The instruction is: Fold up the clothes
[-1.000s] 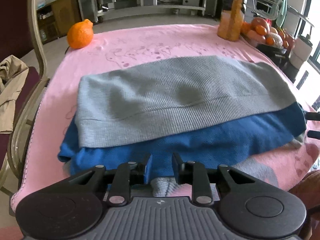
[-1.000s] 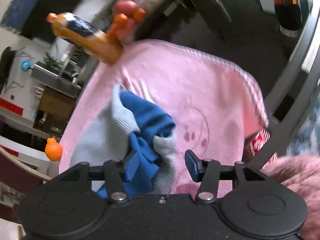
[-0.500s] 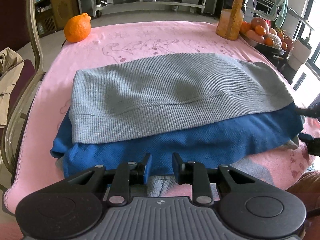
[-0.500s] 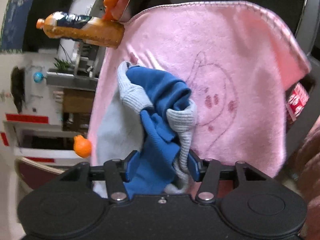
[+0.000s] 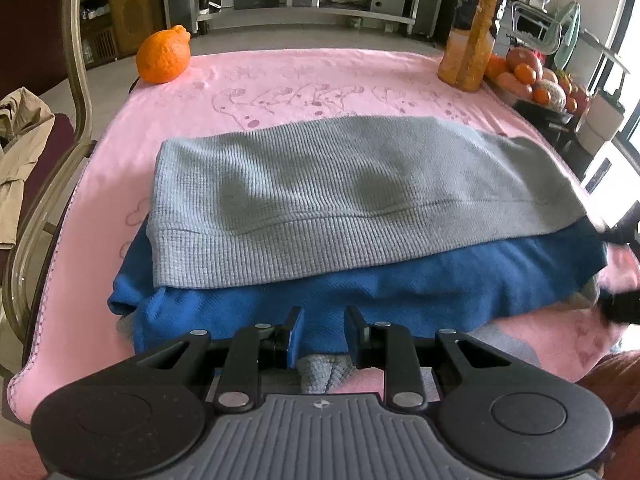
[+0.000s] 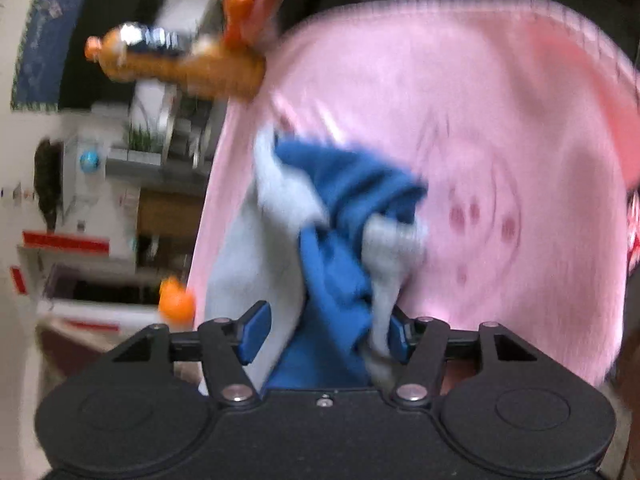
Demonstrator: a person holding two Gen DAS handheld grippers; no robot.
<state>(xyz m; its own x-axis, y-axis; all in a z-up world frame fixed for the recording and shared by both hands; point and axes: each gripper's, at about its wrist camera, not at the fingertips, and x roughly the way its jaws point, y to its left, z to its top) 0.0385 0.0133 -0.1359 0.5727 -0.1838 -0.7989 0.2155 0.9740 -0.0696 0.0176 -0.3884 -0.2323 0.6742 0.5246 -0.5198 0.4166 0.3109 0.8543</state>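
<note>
A folded sweater (image 5: pixel 360 208), grey knit on top and blue beneath, lies across the pink blanket (image 5: pixel 280 80) on the table. My left gripper (image 5: pixel 324 336) is at its near edge, with the jaws narrow and shut on the blue fabric; a grey cuff (image 5: pixel 324 372) shows just below them. In the right wrist view the sweater's bunched right end (image 6: pixel 340 248) sits between the jaws of my right gripper (image 6: pixel 328 334). Those jaws are opening, and the left pad stands off the blue cloth. The right gripper's fingers (image 5: pixel 622 306) show blurred at the right edge of the left wrist view.
An orange fruit (image 5: pixel 162 56) sits at the blanket's far left corner. A tall orange bottle (image 5: pixel 472 36) stands at the far right, with a bowl of fruit (image 5: pixel 528 76) beyond it. A chair with a beige garment (image 5: pixel 24 152) stands to the left.
My right gripper came down onto the sweater's bunched end and rolled, and its jaws have now widened around it. The left gripper has kept its narrow gap on the near edge.
</note>
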